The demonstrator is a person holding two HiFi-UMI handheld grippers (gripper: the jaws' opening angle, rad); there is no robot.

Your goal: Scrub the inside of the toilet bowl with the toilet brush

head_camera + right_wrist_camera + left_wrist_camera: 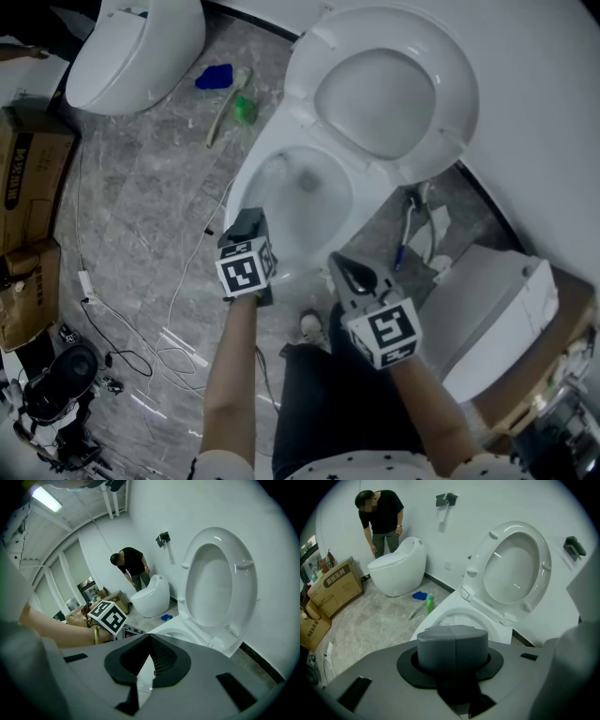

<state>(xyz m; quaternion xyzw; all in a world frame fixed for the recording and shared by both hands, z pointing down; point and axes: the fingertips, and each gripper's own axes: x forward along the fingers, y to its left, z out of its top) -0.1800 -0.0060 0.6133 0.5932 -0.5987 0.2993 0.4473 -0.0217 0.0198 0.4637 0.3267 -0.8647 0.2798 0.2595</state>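
Observation:
The white toilet bowl (pixel 298 202) stands ahead of me with its seat and lid (pixel 380 98) raised, and a little water shows at its bottom. A pale long-handled brush (pixel 223 111) lies on the floor left of the toilet, also seen in the left gripper view as the brush (pixel 417 611). My left gripper (pixel 246 223) hovers over the bowl's near rim, its grey pads pressed together on nothing. My right gripper (pixel 349 269) hangs just right of the rim, with a narrow gap between its ribbed black pads and nothing in it.
A green bottle (pixel 244 110) and a blue cloth (pixel 214 77) lie by the brush. A second white toilet (pixel 131 52) stands at the far left, where a person in black (pixel 382 522) bends over it. Cardboard boxes (pixel 28 169), floor cables (pixel 178 309) and a white box (pixel 487 309) surround me.

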